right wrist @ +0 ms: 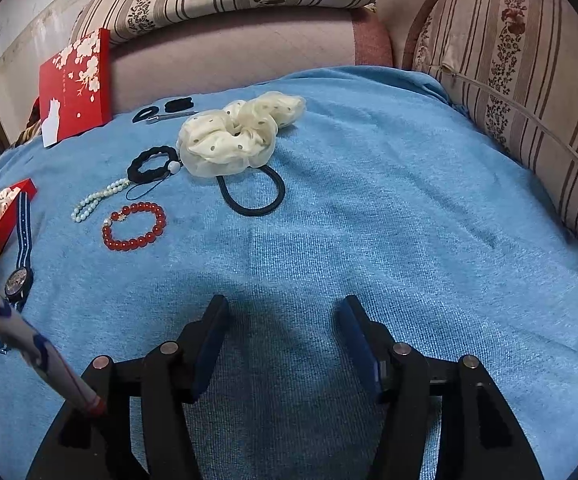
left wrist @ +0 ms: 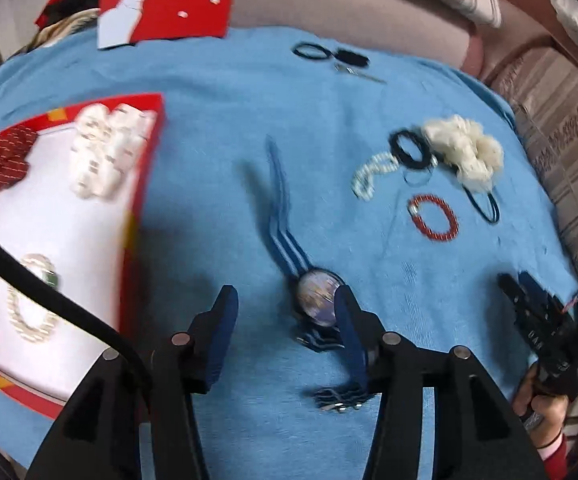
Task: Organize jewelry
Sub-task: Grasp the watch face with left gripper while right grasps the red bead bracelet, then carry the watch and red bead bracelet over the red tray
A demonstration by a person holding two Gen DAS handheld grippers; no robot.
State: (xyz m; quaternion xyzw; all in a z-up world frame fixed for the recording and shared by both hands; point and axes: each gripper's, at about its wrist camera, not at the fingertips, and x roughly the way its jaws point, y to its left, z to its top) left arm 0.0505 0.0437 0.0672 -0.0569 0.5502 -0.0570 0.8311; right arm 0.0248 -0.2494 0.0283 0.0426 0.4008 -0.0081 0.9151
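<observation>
1. The left hand-held gripper (left wrist: pixel 285 312) pointed down at a blue towel (left wrist: pixel 209 80) spread over the surface, its two blue pads standing apart with nothing pressed between them.
2. A watch (left wrist: pixel 317 295) with a blue-and-white striped strap lay on the towel just beside the right-side pad, its round face partly hidden behind that pad; the view was too blurred to say whether they touched.
3. To the left sat an open red box (left wrist: pixel 145 184) with a white lining, holding a pearl bracelet (left wrist: pixel 29 320), a cream scrunchie (left wrist: pixel 105 148) and a dark red scrunchie (left wrist: pixel 5 164).
4. Still out on the towel lay a red bead bracelet (right wrist: pixel 135 226), a pale bead bracelet (right wrist: pixel 97 200), a large cream dotted scrunchie (right wrist: pixel 233 136) and a thin black hair tie (right wrist: pixel 251 196) partly under it.
5. The right hand-held gripper (right wrist: pixel 285 320) hovered over a bare stretch of towel, its pads wide apart and empty.
6. The red lid (right wrist: pixel 77 84) with white blossoms leaned at the far edge.
</observation>
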